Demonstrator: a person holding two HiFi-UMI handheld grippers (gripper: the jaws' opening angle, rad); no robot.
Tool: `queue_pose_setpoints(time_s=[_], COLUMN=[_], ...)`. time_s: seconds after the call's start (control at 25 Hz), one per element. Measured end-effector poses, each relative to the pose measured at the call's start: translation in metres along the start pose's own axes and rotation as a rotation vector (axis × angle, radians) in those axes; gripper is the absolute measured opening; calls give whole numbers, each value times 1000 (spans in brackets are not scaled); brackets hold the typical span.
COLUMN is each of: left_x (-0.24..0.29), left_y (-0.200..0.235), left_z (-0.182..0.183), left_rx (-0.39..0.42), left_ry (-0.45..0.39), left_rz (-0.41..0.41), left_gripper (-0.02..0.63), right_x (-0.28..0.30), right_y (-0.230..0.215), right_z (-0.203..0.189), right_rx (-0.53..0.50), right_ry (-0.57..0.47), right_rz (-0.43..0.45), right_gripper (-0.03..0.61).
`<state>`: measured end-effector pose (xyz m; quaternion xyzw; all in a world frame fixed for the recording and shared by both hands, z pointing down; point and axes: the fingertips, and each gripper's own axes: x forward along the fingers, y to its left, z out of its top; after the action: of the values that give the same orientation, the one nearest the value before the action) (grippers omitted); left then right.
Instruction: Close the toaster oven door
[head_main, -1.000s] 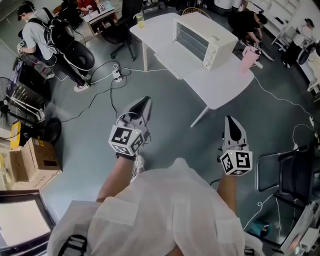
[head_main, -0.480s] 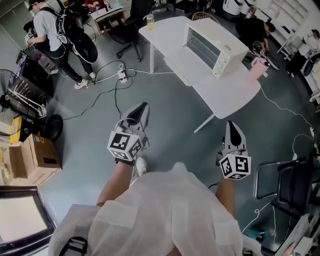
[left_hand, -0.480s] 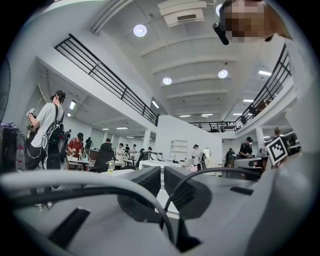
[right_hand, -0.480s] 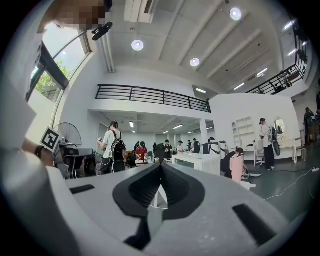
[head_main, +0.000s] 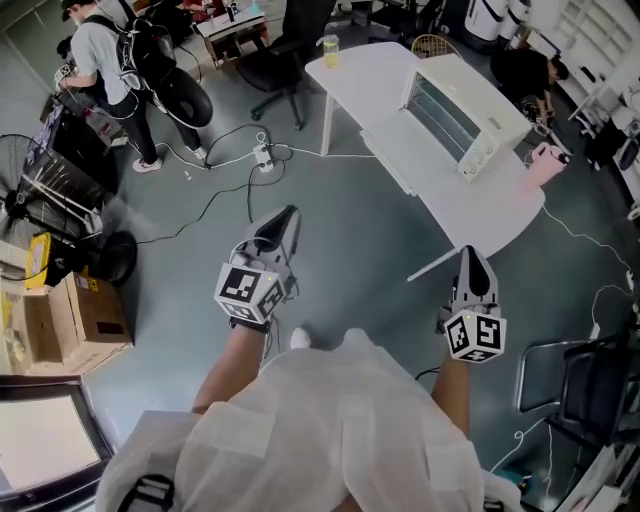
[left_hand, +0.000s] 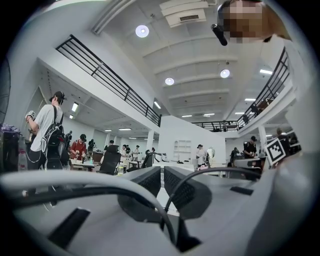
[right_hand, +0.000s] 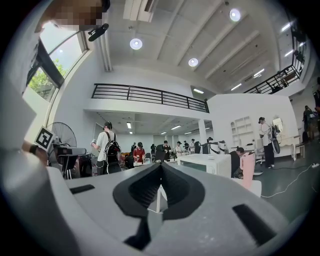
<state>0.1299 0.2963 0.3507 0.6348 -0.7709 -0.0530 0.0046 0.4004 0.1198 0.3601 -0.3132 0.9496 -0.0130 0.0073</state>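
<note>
Far right on the long white table (head_main: 368, 72): boxy white metal toaster oven (head_main: 470, 100), well apart from both grippers. Probably heavy and stiff, with a breakable glass door; best pushed gently at its top edge. Left gripper (head_main: 286, 215): jaws a thin gap apart, empty. Right gripper (head_main: 470, 256): jaws pressed together, empty.

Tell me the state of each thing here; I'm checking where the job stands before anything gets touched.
toaster oven door: looks folded down flat, open.
left gripper: jaws a narrow slit apart, nothing between them.
right gripper: jaws shut, empty.
</note>
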Motion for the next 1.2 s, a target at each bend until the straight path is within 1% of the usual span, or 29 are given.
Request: queue_pose_setpoints(time_s=[0.2, 0.36, 0.52, 0.68, 0.8, 0.92, 1.2], left_x=[-2, -1, 6, 22, 42, 72, 171], left_y=[63, 103, 127, 139, 148, 154, 171], left_z=[4, 4, 3, -2, -8, -12, -9], left_rx=[-1, -5, -11, -32, -44, -37, -17], left_ry=[1, -2, -17, -18, -14, -13, -10], left_rz=[5, 4, -19, -43, -54, -75, -136], left_gripper=[20, 20, 20, 20, 21, 21, 21], right_x=[42, 65, 84, 101, 120, 147, 219], right_y=[41, 60, 75, 82, 78, 65, 13], right_z=[-1, -2, -5, -9, -13, -16, -9], right_rx=[-5, 1, -5, -16, -19, -19, -12], right_ry=[-4, -8, -8, 16, 25, 19, -11], right_rz=[-12, -35, -48, -54, -57, -66, -131], right_gripper=[5, 5, 5, 5, 5, 5, 5])
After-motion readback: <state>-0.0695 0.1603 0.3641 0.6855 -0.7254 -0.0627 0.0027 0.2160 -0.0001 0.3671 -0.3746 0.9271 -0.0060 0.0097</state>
